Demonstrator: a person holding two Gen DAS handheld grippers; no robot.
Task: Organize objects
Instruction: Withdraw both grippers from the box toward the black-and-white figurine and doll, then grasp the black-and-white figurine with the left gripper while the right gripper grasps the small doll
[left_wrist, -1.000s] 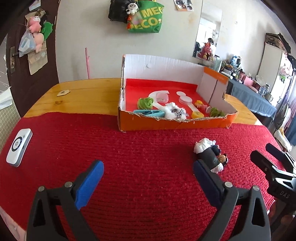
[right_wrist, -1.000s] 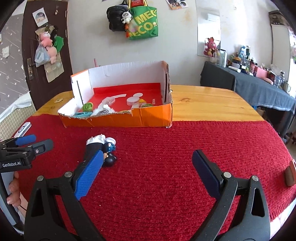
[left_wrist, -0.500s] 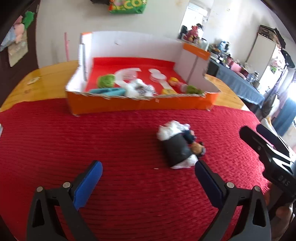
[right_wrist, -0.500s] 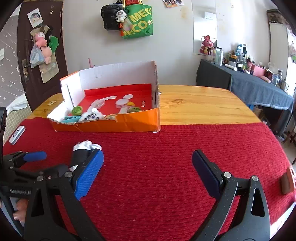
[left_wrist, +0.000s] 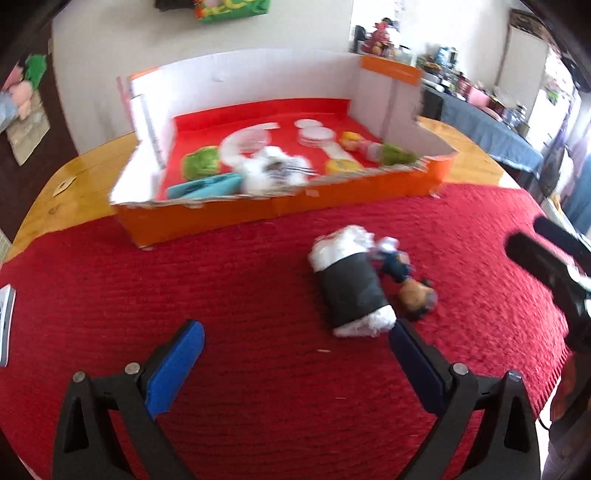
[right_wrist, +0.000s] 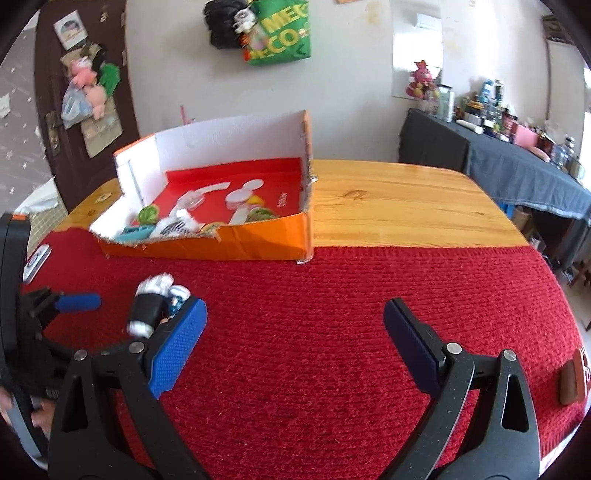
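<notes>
Item: black-and-white plush bundle (left_wrist: 351, 286), loose before orange box (left_wrist: 280, 214). My left gripper (left_wrist: 295, 354) had closed in, claw spread; right gripper (right_wrist: 295, 343) spread, idle. Pickup probably imminent.

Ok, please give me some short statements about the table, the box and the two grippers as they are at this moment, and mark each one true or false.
1. The left gripper is open and holds nothing. True.
2. The black-and-white plush doll lies inside the orange cardboard box. False: it lies on the red knitted cloth, in front of the box.
3. The right gripper is shut on the doll. False: it is open and empty, with the doll off to its left.
4. A green fuzzy toy lies inside the box. True.
5. The box stands wholly on the bare wooden tabletop. False: its front edge rests on the red cloth.
</notes>
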